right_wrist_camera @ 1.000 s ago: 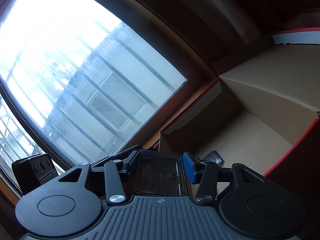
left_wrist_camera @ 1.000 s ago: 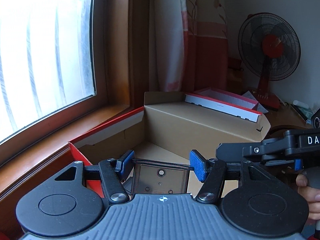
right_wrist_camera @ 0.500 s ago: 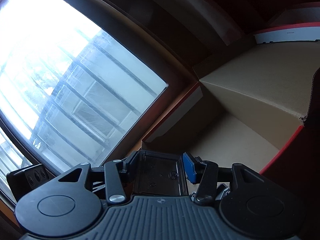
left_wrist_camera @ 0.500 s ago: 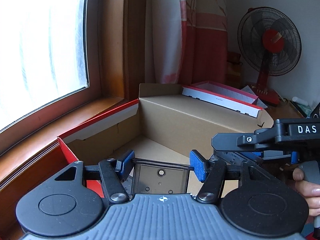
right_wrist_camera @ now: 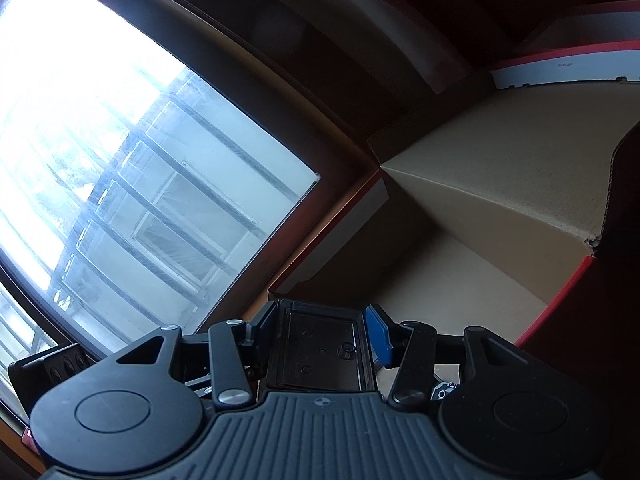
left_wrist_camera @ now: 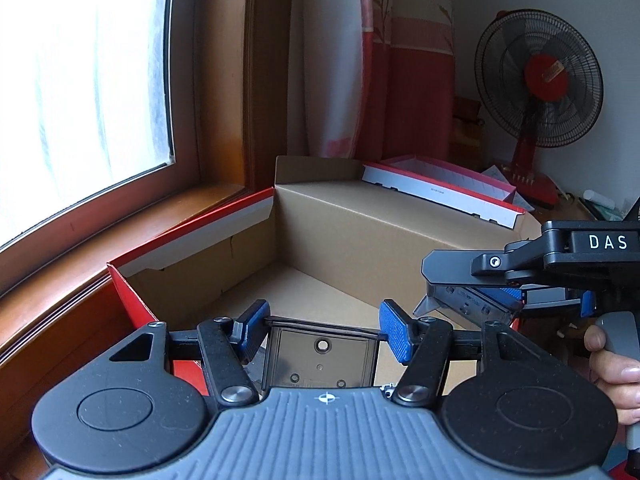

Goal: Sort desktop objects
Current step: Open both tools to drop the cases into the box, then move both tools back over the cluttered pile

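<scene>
Holding a dark tray [left_wrist_camera: 322,356] tight, your left gripper [left_wrist_camera: 322,330] hangs over the box's [left_wrist_camera: 344,240] near edge. The box floor past it is bare. Your right gripper [right_wrist_camera: 320,340] squeezes a second dark tray [right_wrist_camera: 320,354] at the near-right corner.

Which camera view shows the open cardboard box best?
The left wrist view shows the cardboard box best: it is bright there, with the floor, three inner walls and the red rim visible. The right wrist view shows the same box darker and tilted, with one corner, part of the floor and a torn edge.
</scene>
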`<state>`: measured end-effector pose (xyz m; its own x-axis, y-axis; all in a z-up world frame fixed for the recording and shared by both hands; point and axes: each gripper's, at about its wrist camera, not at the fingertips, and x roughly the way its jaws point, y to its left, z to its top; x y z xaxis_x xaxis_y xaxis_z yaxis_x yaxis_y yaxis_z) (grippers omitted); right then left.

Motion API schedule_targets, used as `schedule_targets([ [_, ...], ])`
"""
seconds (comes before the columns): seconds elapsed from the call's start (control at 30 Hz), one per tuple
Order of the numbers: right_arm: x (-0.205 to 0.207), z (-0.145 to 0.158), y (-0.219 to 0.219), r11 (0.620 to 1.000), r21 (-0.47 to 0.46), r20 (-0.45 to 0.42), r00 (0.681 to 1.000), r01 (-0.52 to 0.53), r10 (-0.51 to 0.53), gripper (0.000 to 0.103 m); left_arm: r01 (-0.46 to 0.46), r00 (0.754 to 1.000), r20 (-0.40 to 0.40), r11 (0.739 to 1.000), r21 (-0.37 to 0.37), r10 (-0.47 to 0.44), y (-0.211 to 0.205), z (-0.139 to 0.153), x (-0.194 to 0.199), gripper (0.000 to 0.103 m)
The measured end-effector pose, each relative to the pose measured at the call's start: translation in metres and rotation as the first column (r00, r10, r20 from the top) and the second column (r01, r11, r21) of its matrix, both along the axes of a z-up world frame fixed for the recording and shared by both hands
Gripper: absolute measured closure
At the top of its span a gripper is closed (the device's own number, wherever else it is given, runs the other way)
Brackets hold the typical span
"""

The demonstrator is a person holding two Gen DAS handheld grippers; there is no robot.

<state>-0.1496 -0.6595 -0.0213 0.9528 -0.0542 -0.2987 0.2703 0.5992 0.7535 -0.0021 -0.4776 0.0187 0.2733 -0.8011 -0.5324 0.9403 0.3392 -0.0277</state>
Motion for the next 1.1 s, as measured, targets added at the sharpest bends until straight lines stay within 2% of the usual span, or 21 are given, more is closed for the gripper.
schedule_targets([
  [0.27,-0.001,0.001,0.000,1.000,0.001,-0.009,1.000,0.014,-0.014,0.052,-0.004,1.000,-0.001,1.000,0.001,0.004,0.001,-0.002,-0.001,0.043],
  [0.67,-0.002,0.001,0.001,1.000,0.002,-0.002,1.000,0.017,-0.017,0.046,-0.032,0.999,-0.003,0.999,-0.010,0.032,0.010,0.000,-0.004,0.031],
  [0.8,-0.003,0.001,0.003,1.000,-0.010,0.019,1.000,0.001,-0.001,0.040,-0.078,0.997,-0.001,0.997,-0.014,0.078,0.027,0.001,-0.008,0.022],
  [0.9,-0.001,0.006,0.009,0.998,-0.056,0.015,1.000,-0.016,0.017,0.029,-0.136,0.991,0.008,0.990,-0.034,0.136,0.050,0.002,-0.013,0.014],
  [0.93,0.000,0.008,0.012,0.997,-0.072,0.012,1.000,-0.022,0.023,0.022,-0.158,0.987,0.007,0.987,-0.041,0.159,0.059,0.002,-0.014,0.012],
  [1.1,0.005,0.026,0.030,0.988,-0.127,0.049,0.995,-0.082,0.089,0.020,-0.295,0.956,-0.005,0.954,-0.064,0.295,0.110,0.005,-0.014,0.009],
])
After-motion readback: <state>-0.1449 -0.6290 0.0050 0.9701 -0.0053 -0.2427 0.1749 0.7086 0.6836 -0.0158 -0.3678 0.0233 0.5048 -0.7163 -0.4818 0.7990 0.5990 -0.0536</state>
